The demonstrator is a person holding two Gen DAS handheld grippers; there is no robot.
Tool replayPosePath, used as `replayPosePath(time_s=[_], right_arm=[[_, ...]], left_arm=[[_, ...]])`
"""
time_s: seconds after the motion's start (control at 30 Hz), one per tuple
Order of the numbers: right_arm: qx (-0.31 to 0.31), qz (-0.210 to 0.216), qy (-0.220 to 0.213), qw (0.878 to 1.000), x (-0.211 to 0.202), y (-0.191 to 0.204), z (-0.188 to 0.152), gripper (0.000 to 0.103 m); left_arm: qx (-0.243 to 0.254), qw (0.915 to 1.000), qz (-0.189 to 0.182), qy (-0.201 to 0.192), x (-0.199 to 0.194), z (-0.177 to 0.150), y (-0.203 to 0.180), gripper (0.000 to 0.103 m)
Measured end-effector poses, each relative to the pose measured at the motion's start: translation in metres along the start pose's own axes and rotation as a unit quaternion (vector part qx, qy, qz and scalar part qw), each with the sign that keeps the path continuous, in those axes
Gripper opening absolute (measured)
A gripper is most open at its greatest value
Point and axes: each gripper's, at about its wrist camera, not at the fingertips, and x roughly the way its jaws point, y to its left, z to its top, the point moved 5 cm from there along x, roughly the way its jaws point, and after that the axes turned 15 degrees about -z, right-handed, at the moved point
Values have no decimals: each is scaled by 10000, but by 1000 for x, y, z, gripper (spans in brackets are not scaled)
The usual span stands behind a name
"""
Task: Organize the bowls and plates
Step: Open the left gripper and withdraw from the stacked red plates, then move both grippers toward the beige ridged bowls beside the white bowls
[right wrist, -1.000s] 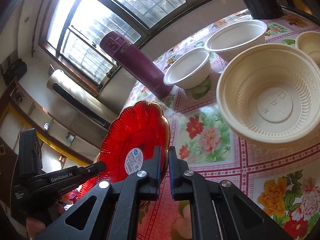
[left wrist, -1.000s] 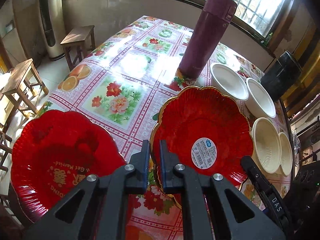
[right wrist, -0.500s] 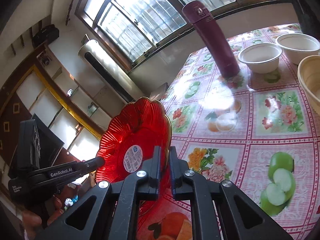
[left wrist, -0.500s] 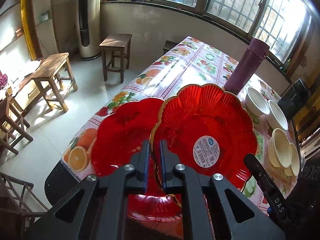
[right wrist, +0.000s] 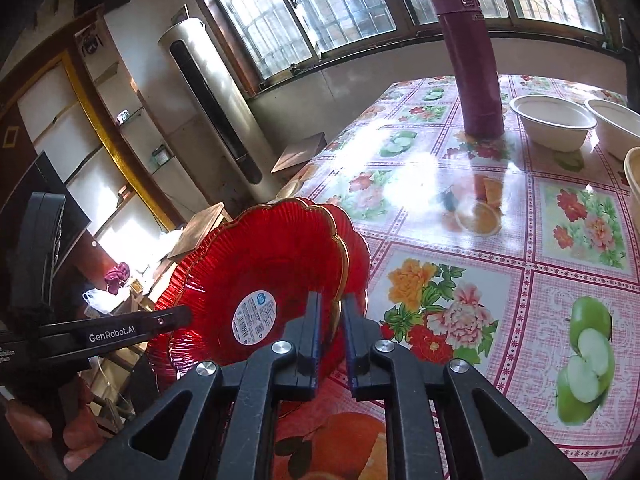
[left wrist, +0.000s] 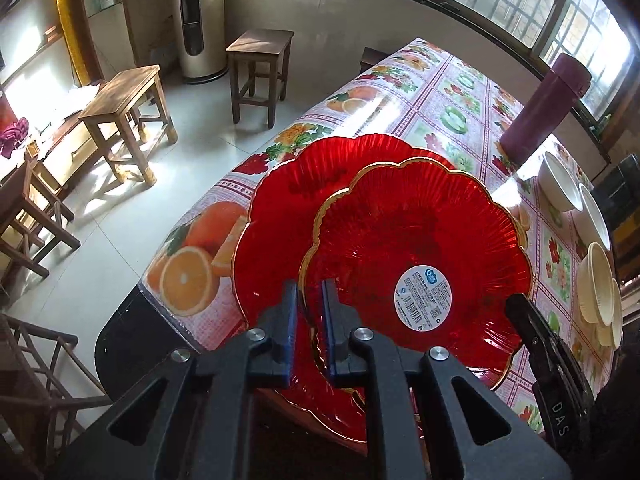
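Observation:
A red gold-rimmed plate [left wrist: 420,240] with a white sticker lies tilted on top of a second, larger red plate [left wrist: 280,216] at the end of the table. My left gripper [left wrist: 310,292] is shut on the upper plate's near rim. From the other side, my right gripper [right wrist: 332,304] straddles the same plate [right wrist: 260,264]; its jaws are opening, with the gold rim still between the pads. The lower plate [right wrist: 356,248] peeks out behind it. A finger of the right gripper [left wrist: 536,332] shows at the plate's right edge.
A maroon thermos [right wrist: 472,56] stands mid-table. Two white bowls [right wrist: 552,120] sit beyond it, and nested cream bowls [left wrist: 596,284] lie at the right. The table's end [left wrist: 160,304] drops off beside the plates. Wooden stools [left wrist: 124,108] stand on the floor to the left.
Both grippers carried the stickered plate along the table to its end and brought it down over the other red plate. The right jaws now stand slightly wider.

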Motion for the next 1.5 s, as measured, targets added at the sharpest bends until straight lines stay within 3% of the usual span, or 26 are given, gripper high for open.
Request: replayPosePath(time_s=[0.13, 0.23, 0.27, 0.43, 0.5, 0.6, 0.73, 0.83, 1.0, 1.1, 1.23, 1.43, 1.5], right_arm=[[-270, -169, -181, 9993, -7, 8, -1, 25], [-202, -150, -363, 9990, -18, 2, 3, 49], [-164, -165, -479, 9986, -24, -1, 5, 59], [18, -191, -1254, 9919, -63, -28, 18, 83], [26, -282, -1606, 9866, -80, -46, 23, 89], [209, -428, -1915, 9803, -102, -87, 30, 100], [814, -456, -2163, 9719, -131, -158, 39, 102], [1365, -543, -2244, 9634, -150, -219, 44, 103], [2096, -773, -2327, 9466, -175, -318, 46, 103], [2352, -453, -2158, 9466, -181, -355, 45, 103], [2693, 473, -1931, 9423, -181, -372, 44, 103], [2382, 1202, -1686, 9489, -171, -343, 46, 103], [2207, 1438, -1556, 9520, -166, -327, 43, 103]], left_arm=[[-29, 9996, 222, -177, -8, 0, 5, 10], [126, 9964, 576, -617, -26, 5, 2, 14], [188, 9946, 643, -787, -33, 6, -3, 18], [767, 9785, 557, -1830, -67, 3, -51, 77], [1189, 9690, 355, -2134, -73, -3, -83, 80], [1794, 9625, -16, -2037, -67, -14, -131, 84], [2379, 9603, -483, -1375, -40, -27, -187, 84], [2530, 9594, -891, -874, -21, -37, -225, 84], [2545, 9552, -1386, -604, -1, -44, -275, 84], [2485, 9558, -1500, -474, 14, -50, -300, 84], [2386, 9577, -1554, -408, 30, -41, -323, 84], [2086, 9603, -1702, -722, 45, -24, -337, 84], [1997, 9608, -1815, -641, 58, -27, -334, 85]])
